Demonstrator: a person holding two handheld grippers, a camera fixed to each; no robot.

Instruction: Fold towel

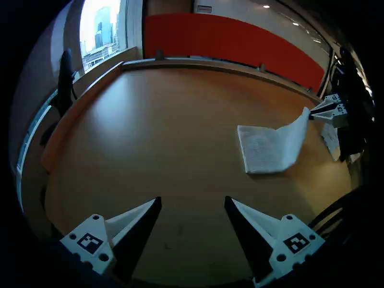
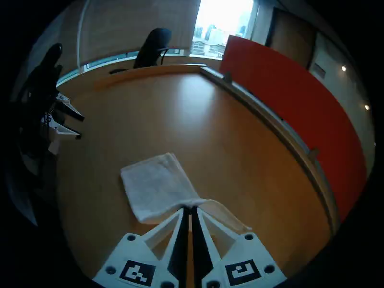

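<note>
A white towel (image 1: 269, 149) lies on the wooden table (image 1: 168, 125), right of centre in the left gripper view. Its right edge is lifted off the table, pinched by my right gripper (image 1: 311, 114) at the far right. My left gripper (image 1: 192, 201) hangs open above bare table in the foreground, well short of the towel. In the right gripper view the towel (image 2: 156, 189) spreads out just ahead of my right gripper (image 2: 191, 210), whose fingers are shut on a raised corner of it. My left gripper (image 2: 80, 127) appears open at the far left of that view, held by a person in dark clothes.
A raised wooden ledge (image 1: 211, 65) runs along the table's far edge, with a red wall panel (image 1: 230, 41) behind it. A dark office chair (image 2: 151, 45) stands by the window. A second pale cloth or paper (image 1: 331, 141) lies at the table's right edge.
</note>
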